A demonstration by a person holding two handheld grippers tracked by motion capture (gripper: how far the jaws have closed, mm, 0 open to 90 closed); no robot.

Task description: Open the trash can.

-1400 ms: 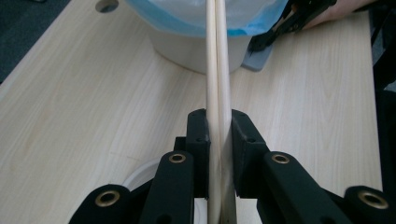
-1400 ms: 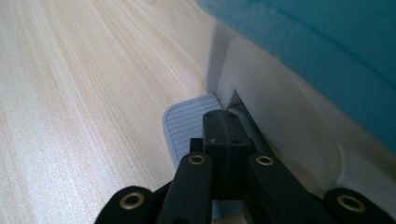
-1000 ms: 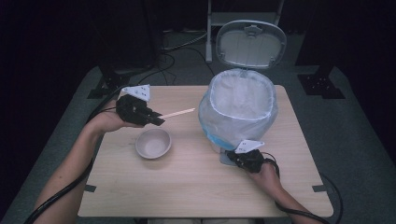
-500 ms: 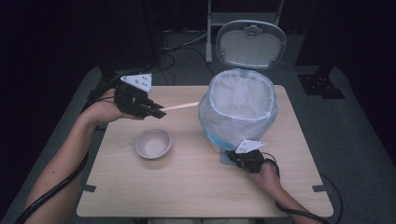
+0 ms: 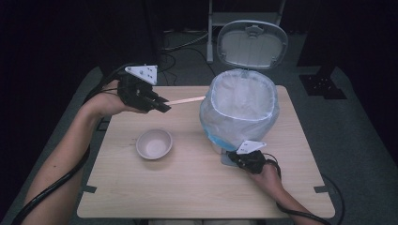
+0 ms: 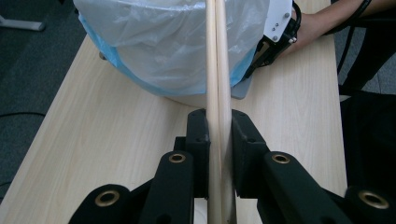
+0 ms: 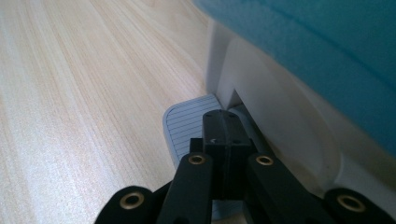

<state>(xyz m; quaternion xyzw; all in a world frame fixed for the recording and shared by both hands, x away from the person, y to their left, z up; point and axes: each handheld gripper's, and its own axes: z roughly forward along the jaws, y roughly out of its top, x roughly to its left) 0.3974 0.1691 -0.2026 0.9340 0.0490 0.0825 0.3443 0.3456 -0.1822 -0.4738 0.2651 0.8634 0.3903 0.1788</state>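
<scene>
Readable text: I find none.
Labels, brands, numbers, signs: I can make out none on anything.

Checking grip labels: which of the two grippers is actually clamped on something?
The left gripper: its jaws pinch a pair of wooden chopsticks. The right gripper is shut with nothing between its jaws, pressing the bin's pedal.

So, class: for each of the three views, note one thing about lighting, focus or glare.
High view: the table is lit while the floor and background fall into near black. Left gripper view: the chopsticks look sharp, and the bin liner shows soft white sheen. Right gripper view: the shut right gripper and the pedal read clearly, but the blue bag edge close to the lens is blurred.
</scene>
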